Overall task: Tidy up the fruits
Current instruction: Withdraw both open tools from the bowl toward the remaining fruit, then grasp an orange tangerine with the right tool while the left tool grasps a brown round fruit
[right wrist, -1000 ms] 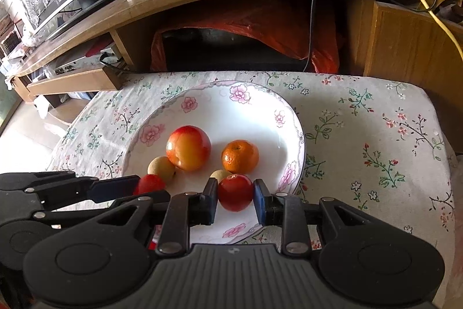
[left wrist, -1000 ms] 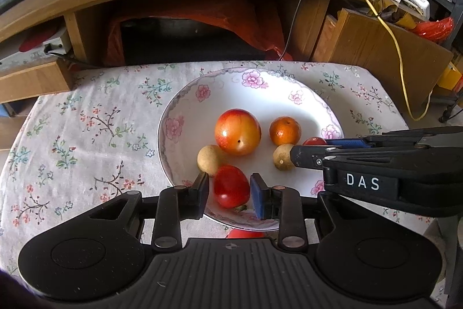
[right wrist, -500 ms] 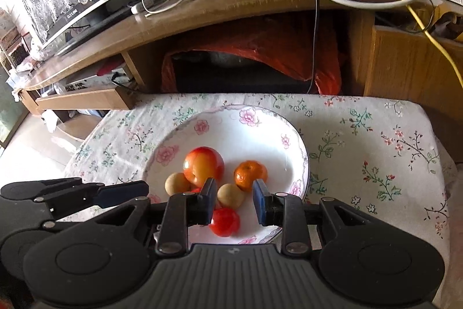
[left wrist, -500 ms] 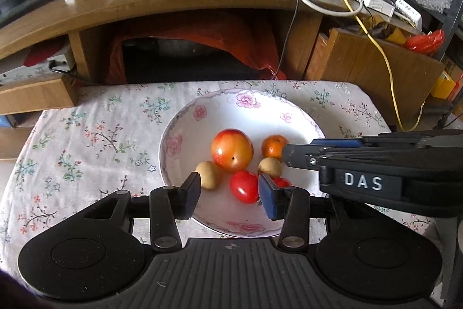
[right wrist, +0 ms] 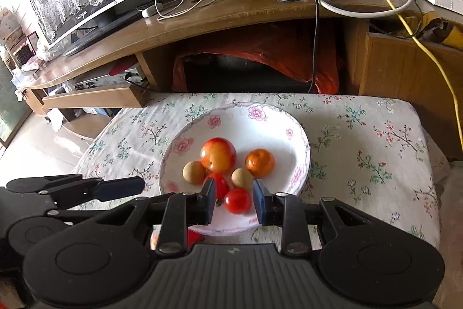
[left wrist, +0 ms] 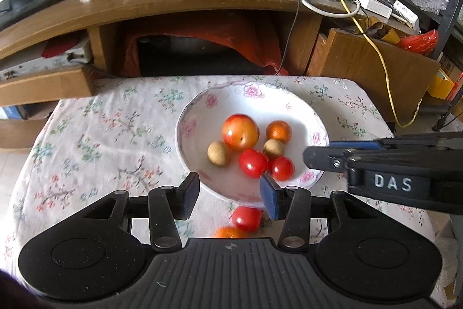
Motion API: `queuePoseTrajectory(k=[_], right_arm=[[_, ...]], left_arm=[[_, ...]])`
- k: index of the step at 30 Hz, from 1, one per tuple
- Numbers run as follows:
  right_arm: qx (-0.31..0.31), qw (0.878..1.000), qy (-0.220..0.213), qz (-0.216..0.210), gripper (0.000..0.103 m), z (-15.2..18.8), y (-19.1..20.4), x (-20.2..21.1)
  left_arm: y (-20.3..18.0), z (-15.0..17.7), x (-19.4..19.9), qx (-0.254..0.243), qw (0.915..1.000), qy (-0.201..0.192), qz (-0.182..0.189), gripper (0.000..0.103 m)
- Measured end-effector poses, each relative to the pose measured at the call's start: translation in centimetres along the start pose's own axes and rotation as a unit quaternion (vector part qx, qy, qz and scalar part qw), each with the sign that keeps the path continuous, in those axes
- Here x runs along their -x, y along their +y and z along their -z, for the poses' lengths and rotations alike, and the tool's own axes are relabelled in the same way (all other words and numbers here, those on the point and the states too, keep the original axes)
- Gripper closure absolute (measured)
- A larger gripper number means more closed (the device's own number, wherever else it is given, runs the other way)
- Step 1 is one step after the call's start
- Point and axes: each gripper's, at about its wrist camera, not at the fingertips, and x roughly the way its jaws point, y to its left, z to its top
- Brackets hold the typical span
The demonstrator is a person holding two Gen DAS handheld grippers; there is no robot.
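Left wrist view: the left gripper (left wrist: 228,183), jaws just spread wider with nothing between them, hovers over the near rim of the bowl (left wrist: 185,146), where a tomato (left wrist: 252,162) lies, while the right gripper (right wrist: 234,187), drawn narrow, grips nothing.

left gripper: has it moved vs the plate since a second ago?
Yes. The left gripper has pulled back and up from the plate; its jaws have just been opening, nothing between them.
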Motion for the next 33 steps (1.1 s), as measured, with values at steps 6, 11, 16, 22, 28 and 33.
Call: queuePoseTrajectory(k=[6, 11, 16, 22, 28, 33], right_arm=[[0.016, 1.0, 0.023, -0.004, 0.074, 2.1, 1.2, 0.6], [0.032, 0.998, 0.051, -0.015, 0.074, 4.2, 2.7, 0.3], [0.036, 0.996, 0.072, -0.027, 0.074, 5.4, 3.5, -0.8], [0.04, 0.995, 0.083, -0.041, 0.074, 5.7, 4.4, -2.0], [0.05, 0.994, 0.089, -0.047, 0.074, 5.9, 5.3, -2.8], [0.048, 0.993, 0.09, -0.051, 0.073, 5.8, 5.2, -3.0]], left_arm=[[1.3, 1.0, 1.1, 0.024, 0.9997, 0.008, 0.0, 0.049], [2.0, 1.8, 2.3, 0.036, 0.9993, 0.006, 0.001, 0.048], [2.8, 2.6, 2.7, 0.042, 0.999, 0.012, -0.002, 0.048], [3.7, 2.9, 2.5, 0.052, 0.9985, 0.018, -0.005, 0.047], [3.5, 3.0, 2.3, 0.049, 0.9986, 0.02, 0.001, 0.047], [3.5, 3.2, 2.1, 0.048, 0.9985, 0.026, 0.0, 0.046]])
